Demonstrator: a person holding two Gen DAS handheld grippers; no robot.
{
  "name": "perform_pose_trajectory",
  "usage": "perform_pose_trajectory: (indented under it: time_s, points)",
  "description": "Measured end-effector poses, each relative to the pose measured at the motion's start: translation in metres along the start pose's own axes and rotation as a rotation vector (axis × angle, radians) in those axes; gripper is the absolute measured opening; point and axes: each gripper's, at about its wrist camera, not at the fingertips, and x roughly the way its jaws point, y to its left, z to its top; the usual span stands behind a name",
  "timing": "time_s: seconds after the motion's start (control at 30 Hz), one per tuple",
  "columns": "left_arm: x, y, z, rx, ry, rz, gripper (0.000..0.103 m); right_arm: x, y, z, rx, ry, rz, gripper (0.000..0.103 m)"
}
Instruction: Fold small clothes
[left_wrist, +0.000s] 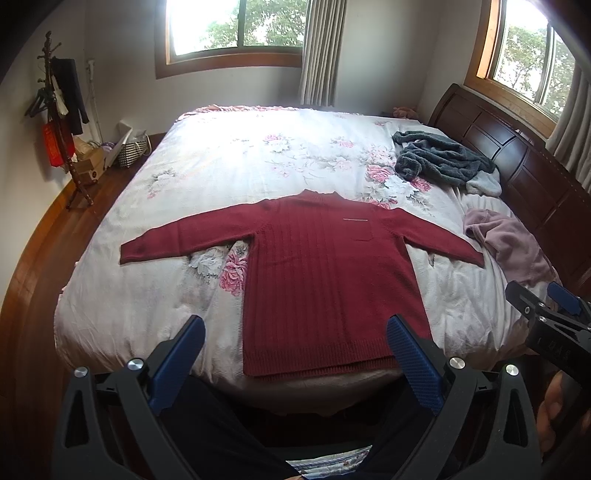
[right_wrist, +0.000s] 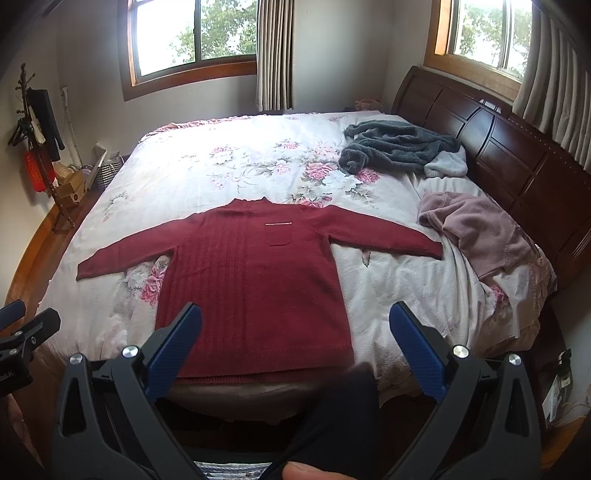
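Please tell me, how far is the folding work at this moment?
Done: the red sweater lies flat on the bed, sleeves spread out. In hand: nothing; the left gripper and right gripper are open above its hem. Left: every fold, and the grey garment and pink garment, both crumpled near the headboard.

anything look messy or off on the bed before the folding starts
The red sweater lies flat and straight, sleeves spread. Only a grey fleece and a pink garment lie crumpled near the headboard.
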Motion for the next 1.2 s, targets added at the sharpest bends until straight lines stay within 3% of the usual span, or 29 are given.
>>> perform_pose_trajectory:
  time_s: [1.2]
  points:
    - [-0.008,0.002,0.004,-0.002,-0.005,0.0,0.099,-0.01,0.004,0.001,-0.011,-0.024,-0.01,0.1]
